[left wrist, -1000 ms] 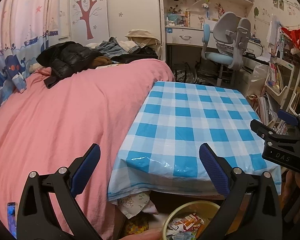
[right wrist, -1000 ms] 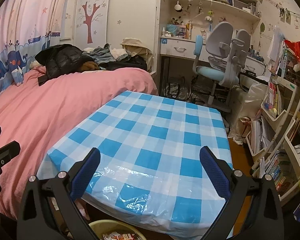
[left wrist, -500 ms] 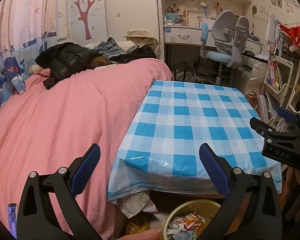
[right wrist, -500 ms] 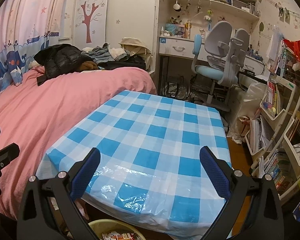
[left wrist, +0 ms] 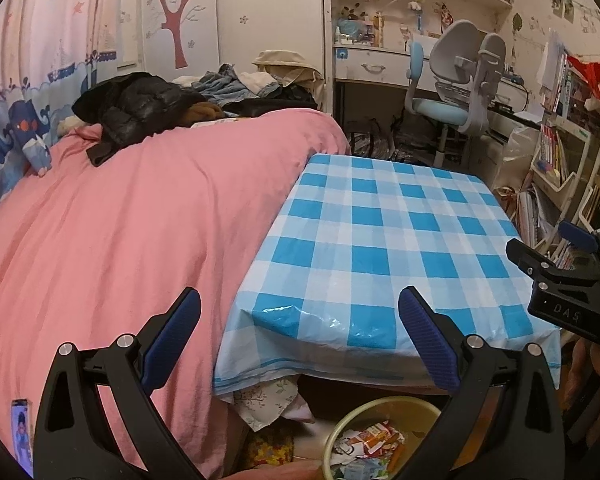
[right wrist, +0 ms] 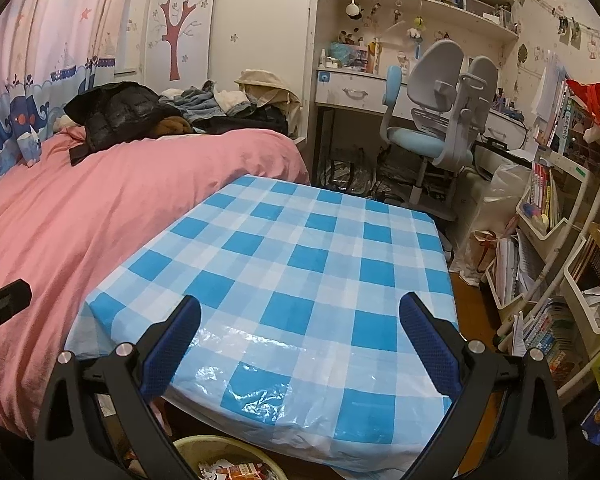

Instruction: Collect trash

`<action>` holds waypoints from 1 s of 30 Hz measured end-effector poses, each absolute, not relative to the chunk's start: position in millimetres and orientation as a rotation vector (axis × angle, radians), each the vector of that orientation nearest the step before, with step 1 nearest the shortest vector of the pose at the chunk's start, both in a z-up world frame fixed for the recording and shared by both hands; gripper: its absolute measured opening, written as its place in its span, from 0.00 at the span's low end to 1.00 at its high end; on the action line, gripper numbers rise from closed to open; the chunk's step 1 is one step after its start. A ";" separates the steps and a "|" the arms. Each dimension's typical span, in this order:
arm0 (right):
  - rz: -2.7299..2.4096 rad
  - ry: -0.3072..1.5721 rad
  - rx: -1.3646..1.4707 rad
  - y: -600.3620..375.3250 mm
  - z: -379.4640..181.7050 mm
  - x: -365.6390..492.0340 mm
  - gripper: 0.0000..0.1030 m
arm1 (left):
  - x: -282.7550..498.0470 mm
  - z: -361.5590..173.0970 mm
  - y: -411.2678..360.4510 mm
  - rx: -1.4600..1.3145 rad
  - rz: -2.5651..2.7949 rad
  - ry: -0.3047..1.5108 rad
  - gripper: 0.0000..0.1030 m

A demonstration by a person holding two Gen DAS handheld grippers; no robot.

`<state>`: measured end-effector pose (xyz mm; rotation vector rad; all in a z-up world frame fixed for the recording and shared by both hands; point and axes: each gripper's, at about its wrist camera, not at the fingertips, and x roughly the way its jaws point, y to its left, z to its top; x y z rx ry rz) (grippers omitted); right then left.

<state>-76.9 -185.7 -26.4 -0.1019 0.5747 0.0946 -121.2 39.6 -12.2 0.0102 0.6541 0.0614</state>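
Both tools are held up at the near edge of a low table (right wrist: pixel 300 264) covered with a blue and white checked plastic cloth, its top bare. The left tool (left wrist: pixel 298 324) has its two blue-padded fingers spread wide apart with nothing between them, and the right tool (right wrist: pixel 300 328) is spread just as wide and equally empty. The right tool also shows at the right edge of the left view, black with pale lettering on its body. On the floor below the table's near edge stands a yellowish bin (left wrist: pixel 380 412), and the trash (left wrist: pixel 370 446), crumpled wrappers and scraps of paper, lies inside it. The bin's rim also shows at the bottom of the right view. A bed with a pink cover (left wrist: pixel 112 240) runs along the table's left side, touching it, with a heap of dark and pale clothes (left wrist: pixel 140 108) at its far end. Beyond the table stands a grey and blue desk chair (right wrist: pixel 440 120) by a white desk.
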 end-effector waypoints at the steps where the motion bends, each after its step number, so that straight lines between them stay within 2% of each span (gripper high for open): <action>1: 0.094 0.576 -0.105 -184.7 -26.6 -76.3 0.92 | -121.2 -12.4 39.4 0.013 0.060 0.654 0.93; 30: 0.089 0.591 -0.130 -181.6 -28.0 -75.6 0.92 | -121.1 -15.2 39.5 0.036 0.097 0.662 0.93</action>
